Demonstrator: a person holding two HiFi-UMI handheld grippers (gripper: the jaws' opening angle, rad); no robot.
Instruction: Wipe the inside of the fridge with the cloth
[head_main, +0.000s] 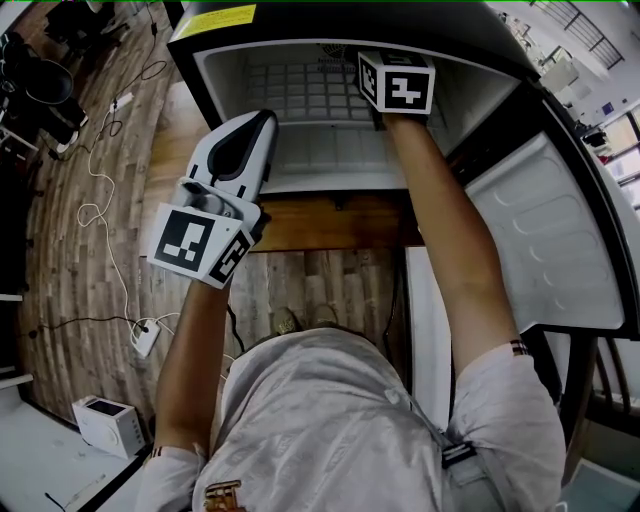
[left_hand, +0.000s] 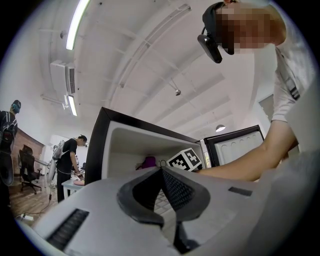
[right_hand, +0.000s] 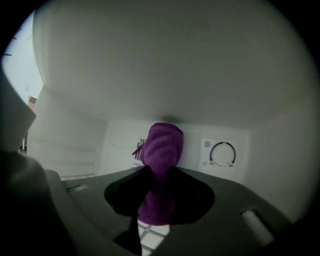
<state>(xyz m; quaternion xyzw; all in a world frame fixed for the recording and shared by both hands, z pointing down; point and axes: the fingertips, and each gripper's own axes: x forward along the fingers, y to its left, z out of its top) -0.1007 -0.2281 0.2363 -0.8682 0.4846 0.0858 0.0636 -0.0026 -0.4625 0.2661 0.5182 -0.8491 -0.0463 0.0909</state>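
Cloth: the purple cloth (right_hand: 162, 142) is clamped between the jaws of the right hand-held gripper (right_hand: 159, 174). Its lower end hangs below the jaw tips and its bunched upper end stands above them. The cloth is inside the fridge (head_main: 222, 85), close to the upper part of the white back wall (right_hand: 120, 145). Whether it touches a wall cannot be told.

Right hand-held gripper: closed on the cloth and reached well into the compartment. From above, only its marker cube (head_main: 397, 82) and the person's bare forearm show at the opening. A thermostat dial (right_hand: 222, 154) sits on the back wall, to the right of the cloth.

Left hand-held gripper (left_hand: 161, 170): the jaws are together at the tips, with nothing between them. It is held outside the fridge, in front of the lower left of the opening, and points at the interior.

Fridge: a small unit, white inside, with a white wire shelf (head_main: 300, 90) beneath the right hand-held gripper. The door (head_main: 545, 240) stands open on the right side. A wooden tabletop (head_main: 330, 222) shows below the front edge of the compartment.

Surroundings: a wood-plank floor (head_main: 60, 260) with loose cables (head_main: 97, 210) lies to the left. A second person (left_hand: 67, 160) stands at the far left of the room.
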